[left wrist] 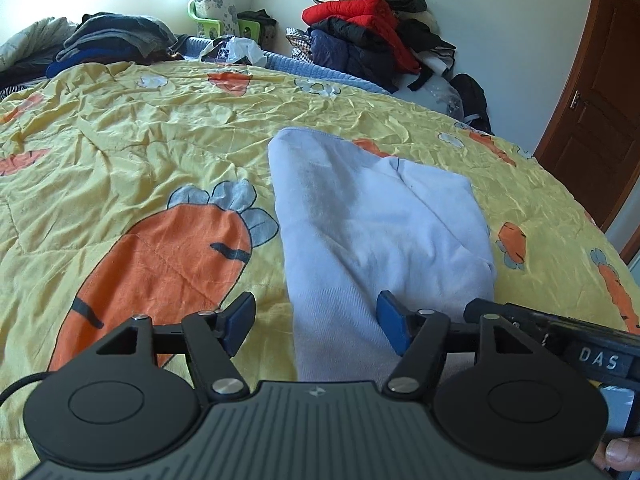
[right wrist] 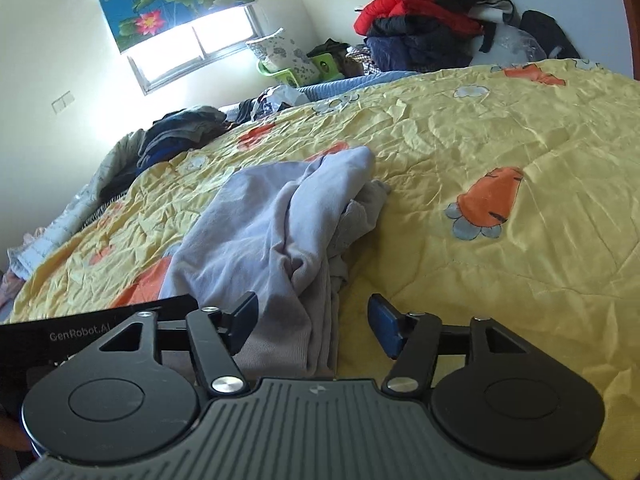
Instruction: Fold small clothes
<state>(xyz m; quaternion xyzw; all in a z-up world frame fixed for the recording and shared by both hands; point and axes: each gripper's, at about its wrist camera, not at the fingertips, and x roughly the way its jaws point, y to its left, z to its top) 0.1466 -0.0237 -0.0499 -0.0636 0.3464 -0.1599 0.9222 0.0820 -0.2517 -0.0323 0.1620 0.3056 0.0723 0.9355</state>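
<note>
The pale lilac garment (left wrist: 372,232) lies partly folded lengthwise on the yellow carrot-print quilt (left wrist: 132,132), its ribbed hem nearest both tools and its right side bunched in loose ridges. The left gripper (left wrist: 316,320) and right gripper (right wrist: 312,320) both hover spread wide, gripping nothing. This looks like a pause between folds, though layers are hard to read; next, pinching the hem and carrying it toward the far end seems apt.

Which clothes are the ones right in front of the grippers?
The pale lilac garment lying alone on the yellow carrot quilt, between both open grippers. The dark folded stack and the red-jacket heap sit far back.
</note>
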